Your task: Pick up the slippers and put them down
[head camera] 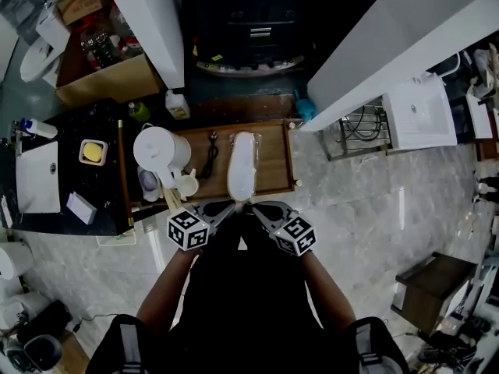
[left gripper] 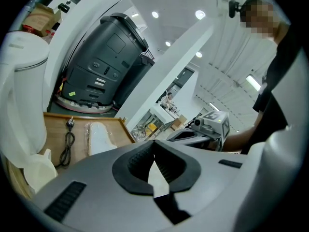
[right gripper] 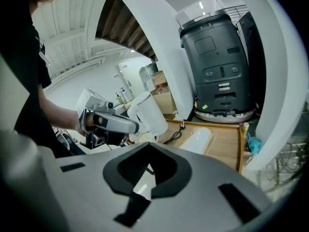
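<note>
Slippers (head camera: 243, 166) lie as one long white bundle in clear wrap at the middle of a wooden surface (head camera: 274, 170) with a raised rim. The bundle runs from near the far edge toward the near edge. I count one bundle; I cannot tell whether it holds one slipper or two stacked.

I hold two tools, one in each hand. My left tool (head camera: 228, 204) and my right tool (head camera: 259, 206) sit side by side over the near edge, angled toward each other. Their tips are close to the near end of the slippers. Each carries one cube with square black-and-white markers.

The left gripper view shows the left tool's two jaws pressed together at the tips, with nothing between them. The right gripper view shows the same for the right tool: jaws together, nothing held. In both views the slippers lie beyond the jaws, apart from them.

Three other things share the surface. One black power cord (head camera: 210, 155) lies just left of the slippers. One white kettle (head camera: 161, 149) stands at the left edge. One small white cup (head camera: 187, 184) sits near the near-left corner. Past the far edge stands one dark grey machine (head camera: 257, 29) on a round base.
</note>
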Motion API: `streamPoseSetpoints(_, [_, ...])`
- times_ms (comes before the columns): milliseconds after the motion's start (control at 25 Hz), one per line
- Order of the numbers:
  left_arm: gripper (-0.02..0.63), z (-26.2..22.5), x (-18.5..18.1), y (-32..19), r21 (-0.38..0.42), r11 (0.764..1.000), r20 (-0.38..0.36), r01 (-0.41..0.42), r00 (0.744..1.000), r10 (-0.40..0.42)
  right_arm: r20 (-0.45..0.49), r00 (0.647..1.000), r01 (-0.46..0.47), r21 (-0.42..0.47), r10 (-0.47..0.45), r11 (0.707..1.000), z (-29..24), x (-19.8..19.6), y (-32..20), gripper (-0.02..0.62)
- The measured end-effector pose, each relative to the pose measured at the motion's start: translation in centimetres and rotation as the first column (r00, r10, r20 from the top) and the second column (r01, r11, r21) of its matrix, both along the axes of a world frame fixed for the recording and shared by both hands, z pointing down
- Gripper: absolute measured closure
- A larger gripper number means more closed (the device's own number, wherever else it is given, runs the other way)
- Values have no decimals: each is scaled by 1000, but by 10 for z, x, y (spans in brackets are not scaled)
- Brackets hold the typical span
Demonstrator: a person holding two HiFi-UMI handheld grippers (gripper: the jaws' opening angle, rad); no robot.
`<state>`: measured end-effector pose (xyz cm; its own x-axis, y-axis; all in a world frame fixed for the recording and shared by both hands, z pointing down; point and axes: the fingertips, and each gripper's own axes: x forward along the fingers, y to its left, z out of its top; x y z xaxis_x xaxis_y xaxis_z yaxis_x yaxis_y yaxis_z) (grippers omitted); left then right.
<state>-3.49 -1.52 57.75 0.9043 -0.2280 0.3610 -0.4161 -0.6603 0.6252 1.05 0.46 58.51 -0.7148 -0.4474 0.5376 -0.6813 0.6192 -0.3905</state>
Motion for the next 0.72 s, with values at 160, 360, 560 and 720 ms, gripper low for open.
streamPoseSetpoints(160, [593, 7, 5, 1, -1, 1000, 13, -1, 1000, 1, -6, 1000, 21, -12, -21, 1000, 7, 5, -6, 588])
streamPoseSetpoints(360, [592, 16, 7, -1, -7, 1000, 24, 19, 1000, -19, -1, 999, 43, -41, -44, 998, 18, 9, -8, 588])
streamPoseSetpoints(560, [591, 33, 8, -4, -51, 999, 37, 6, 999, -4, 11, 999, 46, -66, -46, 997, 32, 11, -12, 588])
streamPoseSetpoints(720, [591, 52, 6, -6, -82, 997, 55, 2, 998, 3, 9, 998, 58, -94, -57, 994, 52, 12, -12, 588])
